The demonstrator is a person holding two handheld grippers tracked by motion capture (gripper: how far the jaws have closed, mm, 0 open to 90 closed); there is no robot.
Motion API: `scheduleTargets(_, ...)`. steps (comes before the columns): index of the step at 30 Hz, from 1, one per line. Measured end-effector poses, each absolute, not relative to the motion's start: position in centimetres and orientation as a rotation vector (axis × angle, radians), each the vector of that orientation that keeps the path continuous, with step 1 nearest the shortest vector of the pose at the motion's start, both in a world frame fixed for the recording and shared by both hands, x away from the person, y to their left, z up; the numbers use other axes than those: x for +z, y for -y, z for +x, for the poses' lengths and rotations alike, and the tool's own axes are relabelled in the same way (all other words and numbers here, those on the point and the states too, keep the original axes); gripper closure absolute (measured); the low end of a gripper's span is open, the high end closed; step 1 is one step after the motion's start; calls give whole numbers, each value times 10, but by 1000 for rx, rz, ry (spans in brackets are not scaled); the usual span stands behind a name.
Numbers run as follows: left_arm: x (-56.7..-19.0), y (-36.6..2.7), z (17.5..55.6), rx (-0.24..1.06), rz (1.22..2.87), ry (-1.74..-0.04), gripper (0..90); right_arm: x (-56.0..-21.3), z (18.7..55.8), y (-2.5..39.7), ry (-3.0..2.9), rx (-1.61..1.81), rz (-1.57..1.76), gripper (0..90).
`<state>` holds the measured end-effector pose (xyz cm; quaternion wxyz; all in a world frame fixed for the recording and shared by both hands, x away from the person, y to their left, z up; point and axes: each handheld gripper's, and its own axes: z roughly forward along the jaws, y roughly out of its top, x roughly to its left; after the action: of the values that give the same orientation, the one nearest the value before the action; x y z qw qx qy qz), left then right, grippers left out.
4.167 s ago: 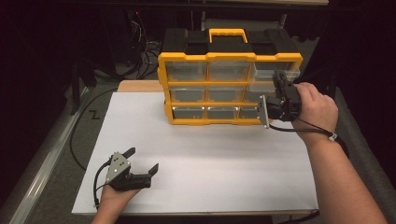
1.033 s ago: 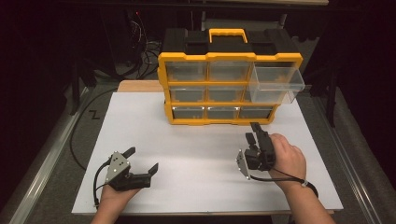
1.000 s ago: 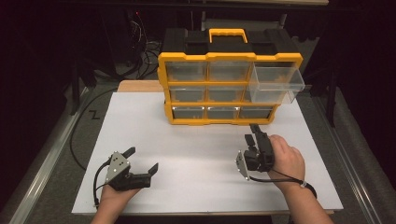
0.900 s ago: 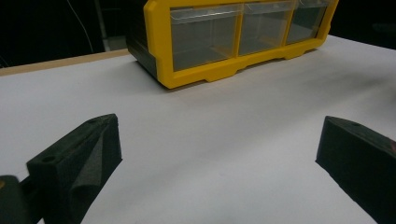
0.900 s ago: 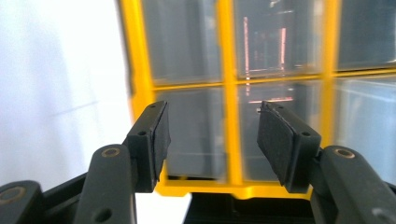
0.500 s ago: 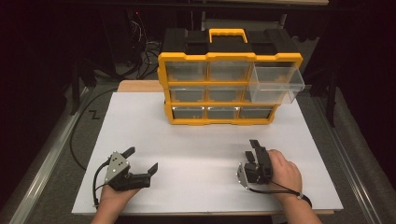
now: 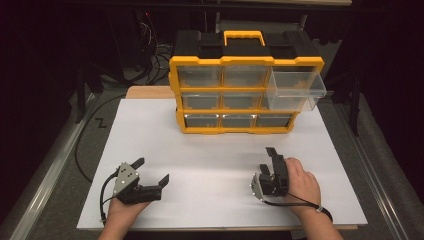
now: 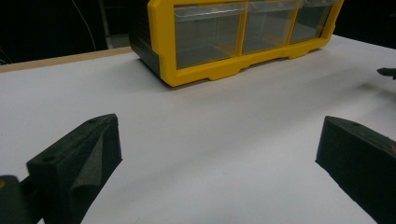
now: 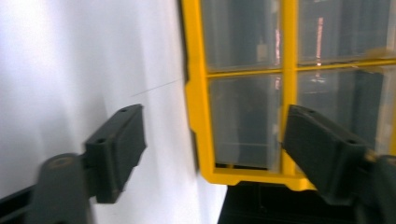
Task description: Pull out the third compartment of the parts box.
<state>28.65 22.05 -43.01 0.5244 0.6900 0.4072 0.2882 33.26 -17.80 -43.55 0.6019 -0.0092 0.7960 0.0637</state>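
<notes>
We see the organizer [image 7: 235,90] at the upper middle of the frame on the white tabletop [image 7: 210,165], its top right drawer [image 7: 295,85] pulled out. Our right gripper [image 7: 270,172] rests at lower right, fingers spread wide and holding nothing, well below the drawer. Our left gripper [image 7: 150,175] lies at lower left, fingers wide too.

Light falls from above onto the white worktop [image 7: 215,165], which glows bright while everything around it sinks into near black. In the left gripper view the jaws sit soft and out of focus at the bottom corners; ahead of them the worktop dims toward the yellow drawer cabinet [image 8: 219,70], which casts a faint shadow at its foot. In the right gripper view motion blur smears the cabinet beyond the jaws, and the worktop beside the left-hand jaw is washed out.
</notes>
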Motion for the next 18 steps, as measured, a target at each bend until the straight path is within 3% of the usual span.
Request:
scheduleTargets(7,-431,-221,287,695,1650,-983,9,-442,335,178,-1852,118,-22,10)
scheduleTargets(18,-432,-222,286,701,1646,-1002,5,-436,330,182,-1793,186,11,10)
